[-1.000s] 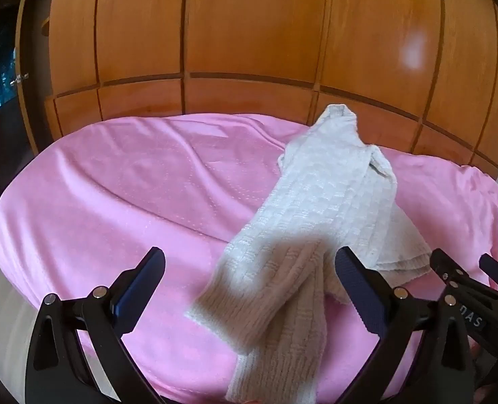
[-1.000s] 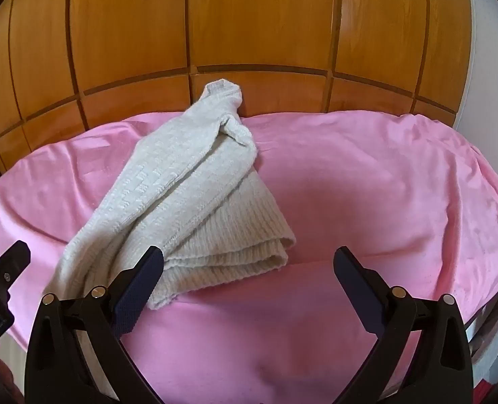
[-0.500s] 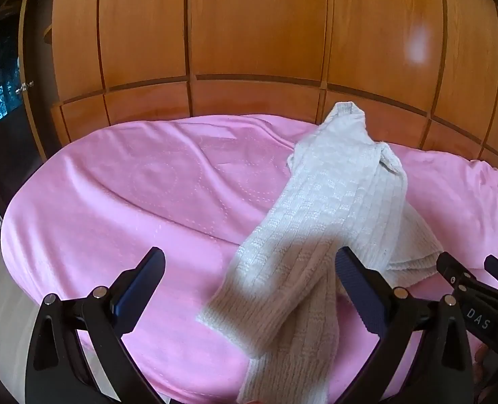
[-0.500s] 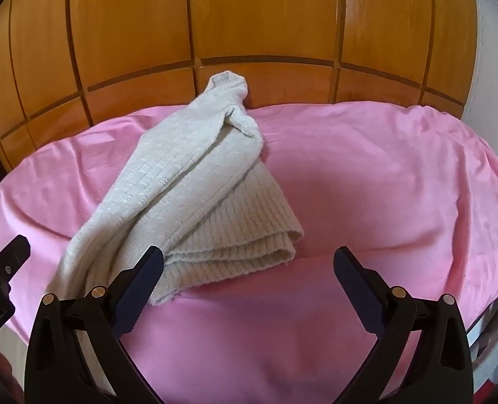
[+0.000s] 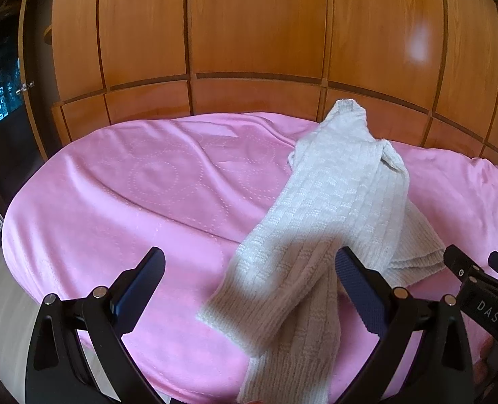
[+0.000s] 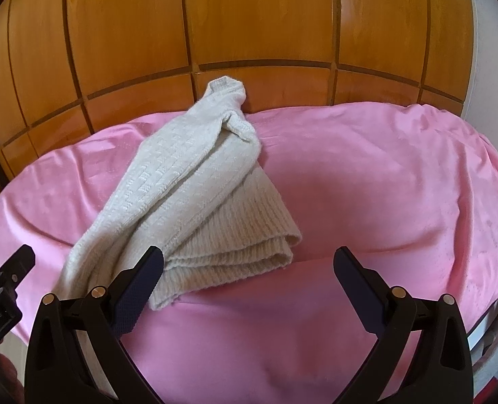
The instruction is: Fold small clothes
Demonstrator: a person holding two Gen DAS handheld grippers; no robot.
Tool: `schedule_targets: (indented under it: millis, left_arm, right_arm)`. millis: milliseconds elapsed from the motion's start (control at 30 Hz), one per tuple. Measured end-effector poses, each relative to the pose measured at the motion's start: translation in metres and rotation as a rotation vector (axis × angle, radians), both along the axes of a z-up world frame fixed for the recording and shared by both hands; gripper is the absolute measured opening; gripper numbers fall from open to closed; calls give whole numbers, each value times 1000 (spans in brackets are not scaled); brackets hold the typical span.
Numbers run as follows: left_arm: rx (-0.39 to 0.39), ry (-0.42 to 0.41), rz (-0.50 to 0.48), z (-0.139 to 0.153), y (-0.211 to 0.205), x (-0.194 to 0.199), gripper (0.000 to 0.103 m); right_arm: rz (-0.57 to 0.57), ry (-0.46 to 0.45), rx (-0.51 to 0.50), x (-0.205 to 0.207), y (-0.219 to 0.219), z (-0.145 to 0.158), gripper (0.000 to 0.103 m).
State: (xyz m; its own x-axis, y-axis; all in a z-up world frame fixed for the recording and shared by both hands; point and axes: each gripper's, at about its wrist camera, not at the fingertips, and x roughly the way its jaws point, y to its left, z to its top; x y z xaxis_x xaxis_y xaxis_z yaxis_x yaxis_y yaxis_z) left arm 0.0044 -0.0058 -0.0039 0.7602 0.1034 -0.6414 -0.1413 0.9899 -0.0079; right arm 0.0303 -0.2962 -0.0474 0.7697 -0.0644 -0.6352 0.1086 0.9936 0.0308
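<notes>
On the pink bedcover point(image 5: 154, 202), toward its far side by the wooden panelled wardrobe point(image 5: 249, 27): a cream knitted sweater point(image 5: 336, 202), loosely bunched and partly folded over itself. One narrow end propped up against the lower wardrobe panels; ribbed hem point(image 6: 249, 249) lying in stacked layers toward the near side; a long knitted portion trailing down to the near edge of the bedcover and hanging over it. Faint dotted circle patterns pressed into the bedcover beside the sweater.

In front of the sweater, the left gripper point(image 5: 249, 272), black with dark blue pads, spread wide and holding nothing; its right finger point(image 5: 360, 289) overlapping the trailing knit in view, contact not possible to tell. Beside it, the right gripper point(image 6: 247, 271), likewise spread wide and empty, its left finger point(image 6: 141, 282) just in front of the sweater's ribbed hem, its right finger over bare bedcover. Each gripper's black frame visible at the edge of the other's view.
</notes>
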Motion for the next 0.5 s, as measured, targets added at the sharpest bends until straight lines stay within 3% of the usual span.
schedule_targets:
  millis: [500]
  left_arm:
    - [0, 11, 12, -3, 2, 2, 101]
  right_arm:
    - [28, 10, 26, 2, 3, 0, 100]
